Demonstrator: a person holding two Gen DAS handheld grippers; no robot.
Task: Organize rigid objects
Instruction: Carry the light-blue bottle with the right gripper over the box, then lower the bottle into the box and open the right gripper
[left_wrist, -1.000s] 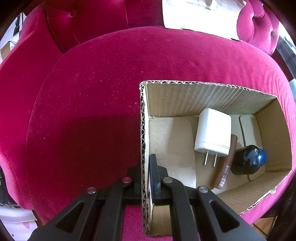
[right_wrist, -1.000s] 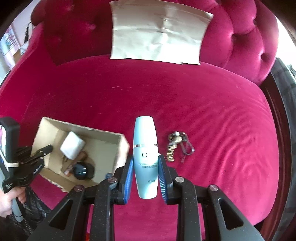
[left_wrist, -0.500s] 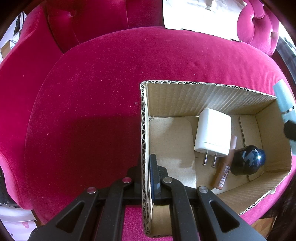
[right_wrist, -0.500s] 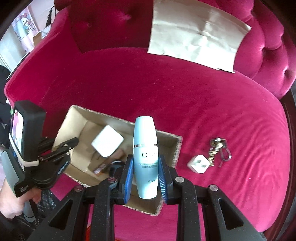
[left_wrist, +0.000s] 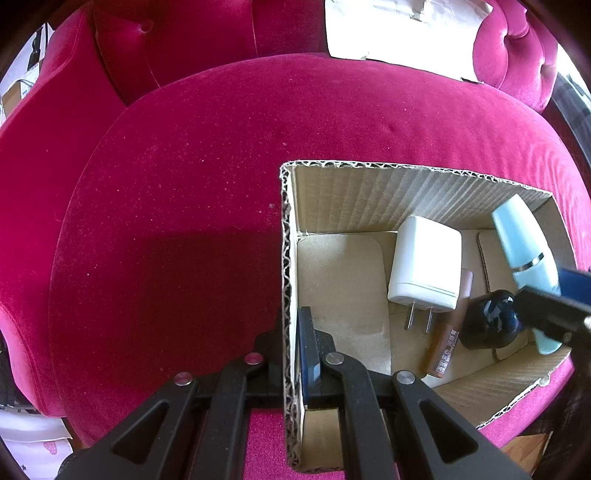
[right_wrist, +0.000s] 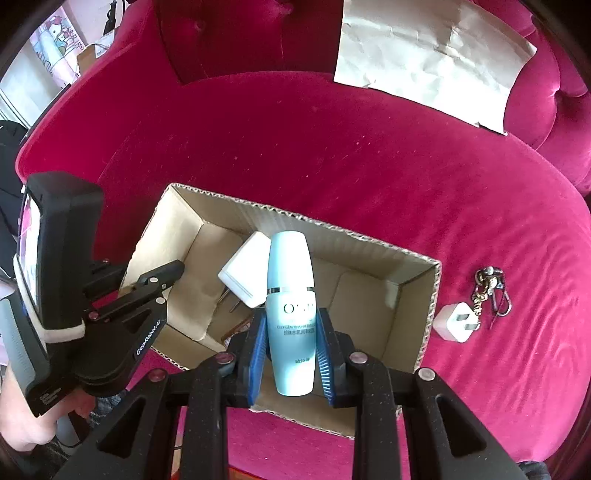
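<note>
- the wall of the cardboard box (left_wrist: 291, 258) on the pink sofa (left_wrist: 166, 221) is clamped by the left claw (left_wrist: 291, 354).
- a pale blue bottle (right_wrist: 291, 314) is gripped by the right claw (right_wrist: 291, 354) and held over the box, above a white charger (left_wrist: 424, 266).

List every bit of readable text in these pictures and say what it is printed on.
"GenRobot.AI": left gripper, on its side.
"O S" in large letters, partly hidden: pale blue bottle held in the right gripper.
"OXYGEN WATER": same bottle, smaller line; the characters below are too blurred to read.
Brown tube in the cardboard box: white label, too small to read.
</note>
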